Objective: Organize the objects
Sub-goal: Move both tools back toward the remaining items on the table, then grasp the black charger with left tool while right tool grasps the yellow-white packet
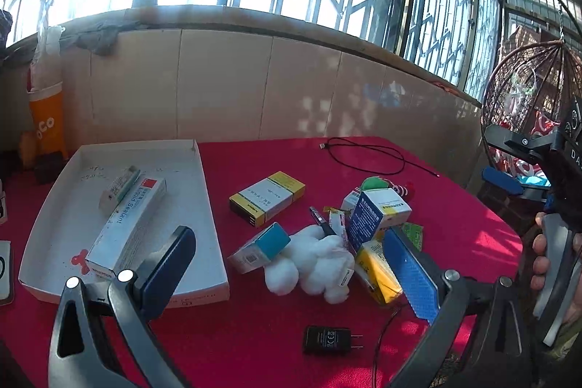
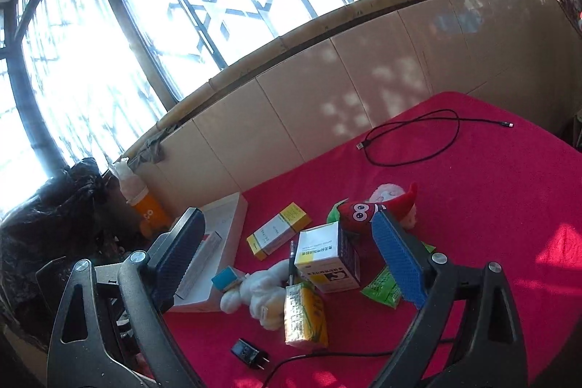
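Your left gripper [image 1: 287, 260] hangs spread wide with nothing between its blue pads, poised over the near edge of the clutter, and your right gripper [image 2: 291, 260] is just as wide and just as empty, looking in at the same heap from the other side. Right ahead lies the white plush toy [image 1: 316, 260] with a pen [image 1: 322, 224] resting on it, a teal-ended box [image 1: 260, 248] touching its left and a yellow pack [image 1: 376, 273] touching its right; behind them stands the blue-and-white medicine box [image 1: 374, 213], with the yellow-and-white box [image 1: 267, 197] lying apart on the red cloth [image 1: 454, 206]. The white tray [image 1: 203, 191] to the left already carries the Liquid Sealant carton [image 1: 127, 228] and a smaller box [image 1: 120, 188], so you look to be between placements, choosing the next pick. The loose yellow-and-white box seems the cleanest grab; the pile is tangled, so come down square. The black charger [image 1: 329, 339] and cable [image 1: 363, 155] wait outside the heap.
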`<state>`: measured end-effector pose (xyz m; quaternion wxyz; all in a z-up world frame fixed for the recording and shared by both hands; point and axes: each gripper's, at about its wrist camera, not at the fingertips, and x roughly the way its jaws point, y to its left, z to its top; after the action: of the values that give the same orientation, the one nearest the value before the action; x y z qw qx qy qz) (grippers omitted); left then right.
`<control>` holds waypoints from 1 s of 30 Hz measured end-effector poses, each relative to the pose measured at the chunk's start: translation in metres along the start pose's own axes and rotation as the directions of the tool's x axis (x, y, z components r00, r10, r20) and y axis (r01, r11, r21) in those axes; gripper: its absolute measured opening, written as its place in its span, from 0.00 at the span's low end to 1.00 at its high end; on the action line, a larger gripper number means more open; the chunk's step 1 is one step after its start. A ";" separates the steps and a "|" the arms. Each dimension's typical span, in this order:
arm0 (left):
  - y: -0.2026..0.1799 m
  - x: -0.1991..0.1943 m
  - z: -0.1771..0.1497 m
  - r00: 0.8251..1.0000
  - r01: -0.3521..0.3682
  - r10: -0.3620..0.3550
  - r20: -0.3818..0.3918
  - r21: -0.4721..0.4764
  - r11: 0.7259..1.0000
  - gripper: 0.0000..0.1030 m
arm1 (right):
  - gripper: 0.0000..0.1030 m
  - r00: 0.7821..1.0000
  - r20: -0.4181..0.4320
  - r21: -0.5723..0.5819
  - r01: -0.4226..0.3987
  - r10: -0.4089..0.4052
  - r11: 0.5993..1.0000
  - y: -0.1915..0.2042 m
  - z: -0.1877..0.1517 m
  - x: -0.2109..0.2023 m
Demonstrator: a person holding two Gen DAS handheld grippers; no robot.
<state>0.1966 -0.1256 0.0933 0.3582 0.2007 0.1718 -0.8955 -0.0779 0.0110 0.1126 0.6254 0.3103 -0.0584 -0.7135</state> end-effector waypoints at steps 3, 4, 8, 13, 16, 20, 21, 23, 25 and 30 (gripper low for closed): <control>0.007 0.003 -0.007 0.999 0.012 -0.013 -0.046 -0.005 1.000 1.00 | 0.91 0.995 -0.081 -0.075 0.048 -0.054 0.996 -0.003 -0.008 0.013; 0.006 0.005 -0.009 0.998 0.019 -0.019 -0.063 0.003 1.000 1.00 | 0.91 0.991 -0.108 -0.108 0.063 -0.075 0.992 -0.004 -0.013 0.019; -0.003 0.019 -0.019 0.987 0.063 -0.053 -0.149 0.064 0.996 1.00 | 0.91 0.968 -0.217 -0.201 0.080 -0.124 0.976 -0.007 -0.038 0.044; -0.027 0.039 -0.044 0.961 0.119 -0.074 -0.268 0.156 0.980 1.00 | 0.82 0.943 -0.309 -0.275 0.038 -0.126 0.961 -0.001 -0.063 0.070; -0.035 0.049 -0.057 0.947 0.123 -0.061 -0.314 0.181 0.976 1.00 | 0.69 0.933 -0.345 -0.294 -0.006 -0.100 0.956 0.007 -0.072 0.079; -0.035 0.059 -0.067 0.930 0.130 -0.061 -0.364 0.167 0.977 0.99 | 0.60 0.916 -0.388 -0.342 -0.040 -0.103 0.939 0.019 -0.088 0.092; -0.035 0.060 -0.069 0.927 0.131 -0.062 -0.369 0.167 0.977 0.98 | 0.57 0.912 -0.395 -0.354 -0.039 -0.112 0.934 0.020 -0.092 0.095; -0.035 0.062 -0.071 0.922 0.133 -0.060 -0.381 0.168 0.977 0.95 | 0.52 0.906 -0.401 -0.369 -0.023 -0.137 0.929 0.020 -0.098 0.102; -0.033 0.065 -0.074 0.916 0.135 -0.059 -0.397 0.166 0.977 0.92 | 0.34 0.900 -0.411 -0.362 -0.011 -0.149 0.932 0.015 -0.100 0.105; -0.028 0.069 -0.079 0.906 0.152 -0.084 -0.416 0.134 0.979 0.64 | 0.26 0.900 -0.409 -0.341 0.006 -0.154 0.940 0.007 -0.099 0.105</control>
<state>0.1494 -0.1102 -0.0037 0.2418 0.4010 0.1806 -0.8649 -0.0233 -0.0582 -0.0017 0.6357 0.3525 0.2145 -0.6524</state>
